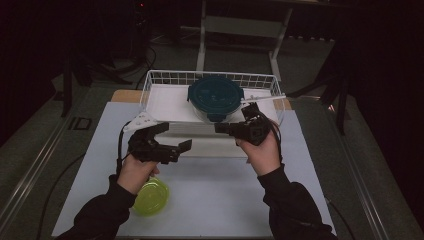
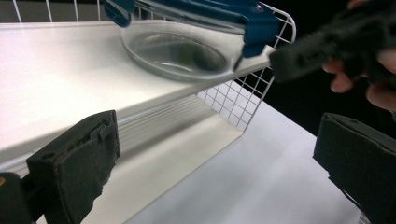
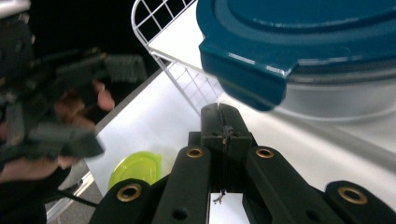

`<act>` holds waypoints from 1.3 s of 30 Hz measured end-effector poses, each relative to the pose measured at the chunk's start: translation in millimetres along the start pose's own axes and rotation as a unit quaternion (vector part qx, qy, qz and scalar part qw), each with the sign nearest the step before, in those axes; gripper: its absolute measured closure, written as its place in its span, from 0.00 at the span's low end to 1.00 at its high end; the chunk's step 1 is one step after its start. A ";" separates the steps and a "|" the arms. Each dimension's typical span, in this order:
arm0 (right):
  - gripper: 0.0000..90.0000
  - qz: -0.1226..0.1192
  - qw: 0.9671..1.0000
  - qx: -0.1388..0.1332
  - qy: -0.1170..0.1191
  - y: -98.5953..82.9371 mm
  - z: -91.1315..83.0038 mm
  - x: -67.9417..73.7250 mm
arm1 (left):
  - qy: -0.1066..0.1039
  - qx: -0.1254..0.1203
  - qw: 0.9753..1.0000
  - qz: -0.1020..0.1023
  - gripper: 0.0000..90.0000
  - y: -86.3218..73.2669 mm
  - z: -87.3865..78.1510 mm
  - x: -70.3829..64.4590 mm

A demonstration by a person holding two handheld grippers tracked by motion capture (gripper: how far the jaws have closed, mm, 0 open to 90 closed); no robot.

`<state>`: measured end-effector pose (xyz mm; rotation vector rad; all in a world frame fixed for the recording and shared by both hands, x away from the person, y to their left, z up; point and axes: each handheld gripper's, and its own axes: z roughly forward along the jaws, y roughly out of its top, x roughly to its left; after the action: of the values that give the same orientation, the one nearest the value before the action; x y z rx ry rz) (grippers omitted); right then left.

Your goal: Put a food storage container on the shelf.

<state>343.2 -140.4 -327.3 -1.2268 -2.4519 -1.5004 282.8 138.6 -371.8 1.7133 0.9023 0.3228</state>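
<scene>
- Item: round glass container (image 1: 216,112) with dark teal clip-on lid (image 1: 216,93); sits on a white shelf board (image 1: 167,102) inside a white wire basket (image 1: 150,80), just beyond both sets of fingertips.
- Right gripper (image 1: 225,128): jaws pressed together, nothing between them; in the right gripper view its tip (image 3: 223,122) sits just under one teal lid clip (image 3: 247,79), near but seemingly not touching.
- Left gripper (image 1: 175,137): jaws spread wide, empty; in the left gripper view the container (image 2: 180,53) lies ahead and above the gap between the pads (image 2: 79,158), well apart from them.
- Also present: lime-green lid (image 1: 150,196) on the table sheet (image 1: 220,200), behind the left hand.
- Step judged in hand: unlatching the clip with the closed right tip.
- Handling advice: nudge the tip up under the clip's lower edge and lever outward, gently; bring the open left jaws forward to steady the glass wall so the bowl does not slide off the board; avoid snagging the basket wire beside the fingers.
</scene>
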 end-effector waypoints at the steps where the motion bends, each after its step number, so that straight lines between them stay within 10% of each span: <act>1: 1.00 0.002 1.000 -0.001 -0.002 1.1 0.9 -0.3 | 0.003 0.001 1.000 0.007 0.00 -2.8 -0.9 -1.7; 32: 0.99 0.037 0.999 -0.027 -0.021 15.4 10.5 -21.2 | -0.004 0.009 1.000 0.027 0.00 -42.3 -5.9 -9.5; 39: 0.84 -0.003 1.000 -0.022 -0.016 -3.6 3.1 -12.3 | 0.005 -0.002 0.999 0.033 0.00 -46.9 -15.7 -7.5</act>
<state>350.6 -146.3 -336.4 -1.2612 -2.4579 -1.5560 249.1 148.5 -407.4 1.7410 0.8527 0.3761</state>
